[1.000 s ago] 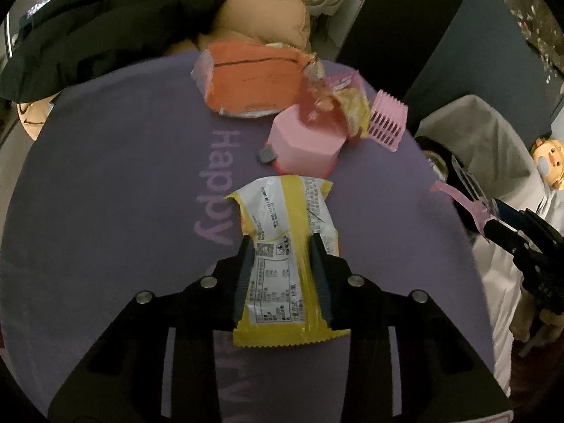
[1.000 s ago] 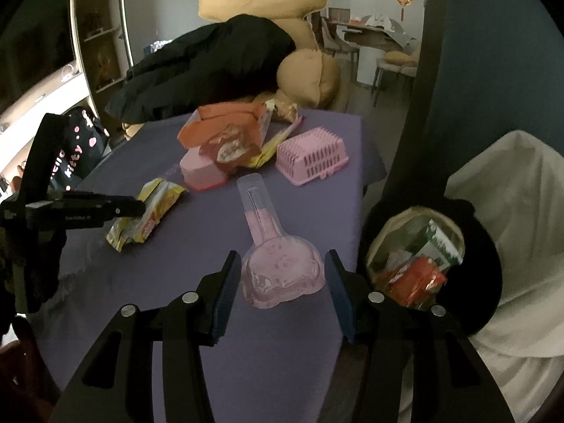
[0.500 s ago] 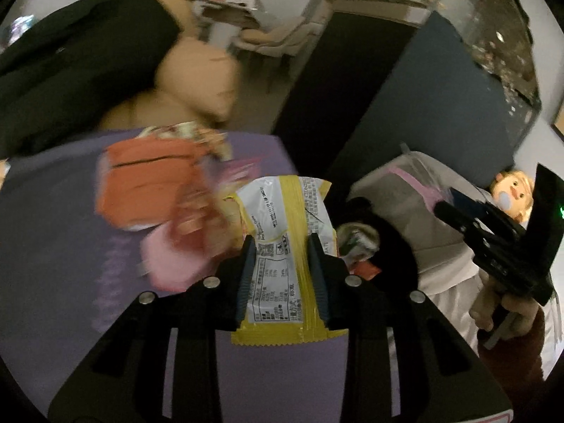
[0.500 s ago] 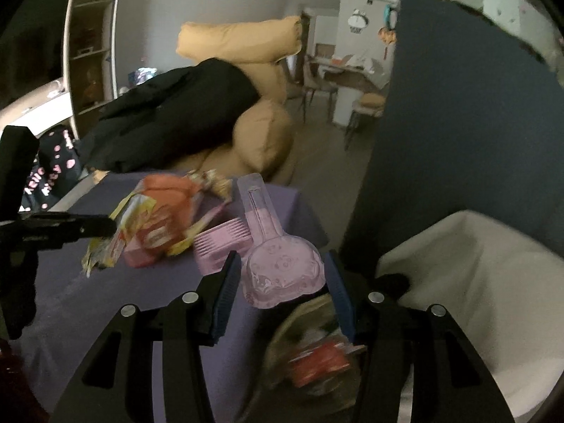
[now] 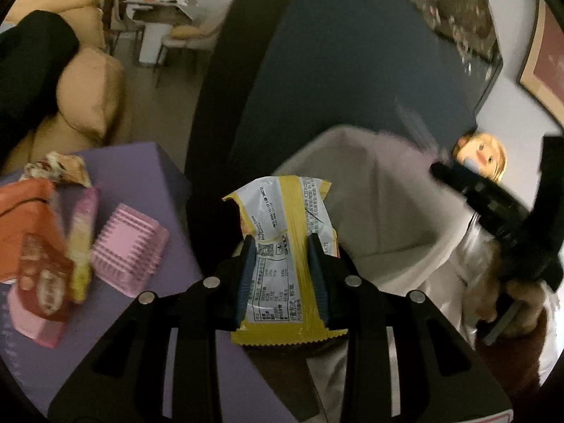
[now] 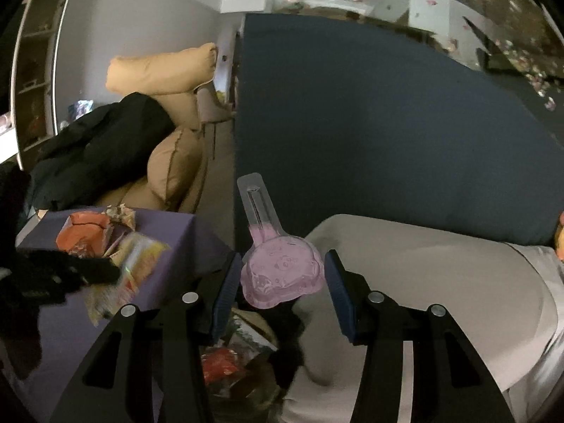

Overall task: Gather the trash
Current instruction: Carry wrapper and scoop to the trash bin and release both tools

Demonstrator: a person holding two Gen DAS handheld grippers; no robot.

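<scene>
A yellow-and-white snack wrapper is clamped between the pads of the left gripper, its torn end projecting forward. A pink plastic blister tray is gripped by the right gripper, handle pointing ahead. Since a second ago both have been carried off the purple tablecloth toward the trash bag (below the right gripper). The pink basket and orange packaging are left of the wrapper; tan cushions lie beyond.
</scene>
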